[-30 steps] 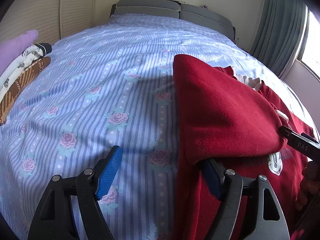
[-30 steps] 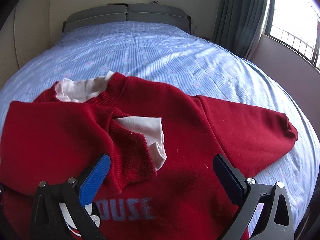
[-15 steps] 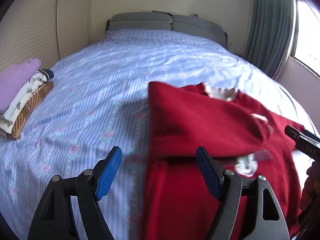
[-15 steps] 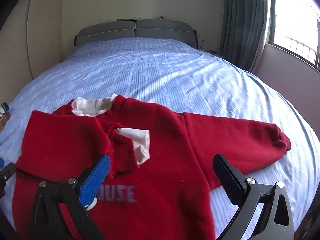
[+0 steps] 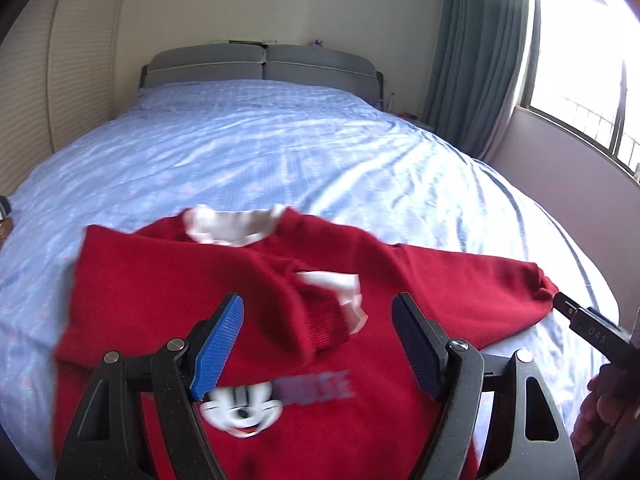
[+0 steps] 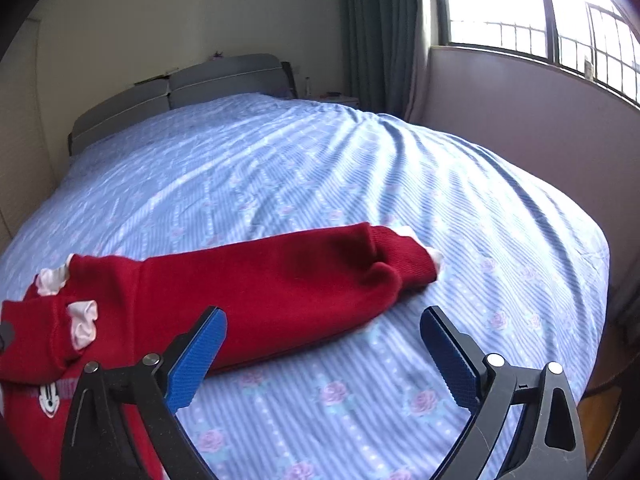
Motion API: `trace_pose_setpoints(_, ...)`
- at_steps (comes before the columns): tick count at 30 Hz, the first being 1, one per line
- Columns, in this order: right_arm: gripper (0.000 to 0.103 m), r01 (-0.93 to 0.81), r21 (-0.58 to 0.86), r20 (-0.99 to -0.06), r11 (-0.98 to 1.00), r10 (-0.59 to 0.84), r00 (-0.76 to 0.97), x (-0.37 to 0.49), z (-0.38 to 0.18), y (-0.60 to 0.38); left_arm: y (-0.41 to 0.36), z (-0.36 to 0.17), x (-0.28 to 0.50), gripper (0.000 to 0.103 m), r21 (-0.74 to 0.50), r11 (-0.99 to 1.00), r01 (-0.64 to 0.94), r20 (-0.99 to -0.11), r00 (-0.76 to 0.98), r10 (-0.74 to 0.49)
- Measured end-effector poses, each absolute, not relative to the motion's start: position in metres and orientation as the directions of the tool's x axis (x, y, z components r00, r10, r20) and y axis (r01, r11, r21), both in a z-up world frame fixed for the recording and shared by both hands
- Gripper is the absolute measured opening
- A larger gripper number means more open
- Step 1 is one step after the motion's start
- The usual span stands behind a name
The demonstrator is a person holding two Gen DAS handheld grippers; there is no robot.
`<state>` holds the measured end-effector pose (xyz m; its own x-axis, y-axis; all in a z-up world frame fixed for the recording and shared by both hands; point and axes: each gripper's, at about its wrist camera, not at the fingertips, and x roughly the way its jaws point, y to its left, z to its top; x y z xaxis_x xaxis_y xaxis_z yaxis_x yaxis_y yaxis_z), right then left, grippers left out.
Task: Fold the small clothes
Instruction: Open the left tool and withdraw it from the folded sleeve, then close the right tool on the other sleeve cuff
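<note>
A small red sweatshirt (image 5: 168,280) with a cartoon mouse print and white collar lies flat on the bed. Its left sleeve is folded across the chest, white cuff (image 5: 348,292) showing. Its other sleeve (image 6: 280,280) stretches out to the right on the sheet. My left gripper (image 5: 318,344) is open and empty, above the chest of the sweatshirt. My right gripper (image 6: 322,352) is open and empty, just short of the outstretched sleeve, near its cuff (image 6: 416,264). The right gripper's body also shows in the left wrist view (image 5: 592,328).
The bed (image 6: 360,168) has a blue striped sheet with roses and a grey headboard (image 5: 260,64). A curtain (image 5: 476,52) and window (image 6: 540,12) are on the right, with the bed's right edge (image 6: 600,280) close by.
The left gripper let go of the folded sleeve side, pulled back and swung right over the chest. The right gripper swung right, from over the chest to the outstretched sleeve.
</note>
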<state>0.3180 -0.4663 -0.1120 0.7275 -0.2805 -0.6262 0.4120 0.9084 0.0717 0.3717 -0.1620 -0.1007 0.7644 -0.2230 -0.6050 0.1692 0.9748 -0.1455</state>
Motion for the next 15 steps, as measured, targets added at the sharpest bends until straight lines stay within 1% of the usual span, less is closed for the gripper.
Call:
trace_pose_setpoints(3,0.083,0.434,0.138,-0.649,0.890,-0.250,0.718,0.327,-0.121,-0.497,-0.187,-0.104,0.384,0.076,-0.152,0.971,0.185,-0.622,0.745,-0.239)
trace_pose_setpoints(8,0.079,0.494,0.220,-0.675,0.841,-0.235,0.700,0.338,-0.139,-0.533,-0.211,-0.112,0.393,0.076,-0.134,0.970,0.201,-0.636,0.733,-0.240)
trace_pose_setpoints(11,0.072,0.507,0.285,-0.686,0.814,-0.196,0.701,0.343,-0.154,-0.549,-0.219,-0.117,0.397,0.076,-0.113,0.972,0.207,-0.642,0.731,-0.230)
trace_pose_setpoints(13,0.065,0.506,0.313,-0.694,0.804,-0.171,0.699,0.348,-0.163,-0.553,-0.221,-0.121,0.400,0.076,-0.108,0.973,0.205,-0.647,0.728,-0.225)
trace_pose_setpoints(15,0.063,0.507,0.315,-0.695,0.802,-0.168,0.699,0.353,-0.169,-0.555,-0.223,-0.125,0.405,0.076,-0.104,0.974,0.200,-0.654,0.724,-0.218)
